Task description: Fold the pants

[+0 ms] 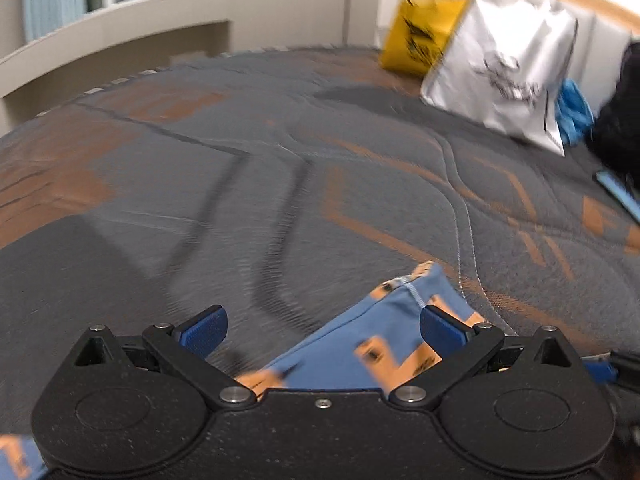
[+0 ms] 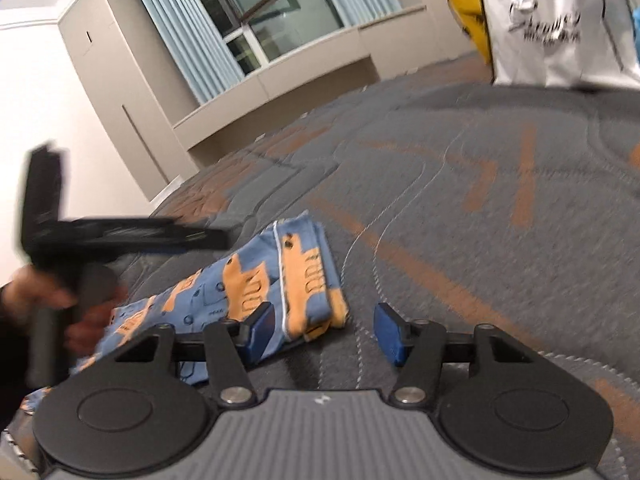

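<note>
Nearest the left wrist camera, the left gripper point(image 1: 322, 326) stands with its two blue pads wide apart, nothing pinched between them. One pair of pants point(image 1: 372, 340), blue with orange vehicle prints, lies on the bed point(image 1: 248, 184) below the gap, its edge running just beside the right-hand pad; blur hides whether cloth and pad touch. Farther off against the headboard lean two bags: one yellow bag point(image 1: 420, 34) and one white bag point(image 1: 508, 68), touching side by side.

From the right wrist camera, a hand point(image 2: 44, 300) at the left edge holds the left gripper's handle above the pants. The garment lies bunched on the grey and orange bedcover, folded over near its far end. Its right gripper point(image 2: 324, 332) is partly open, the jaws holding nothing: the left-hand pad rests against the pants' near edge, the right-hand pad over bare bedcover.
</note>
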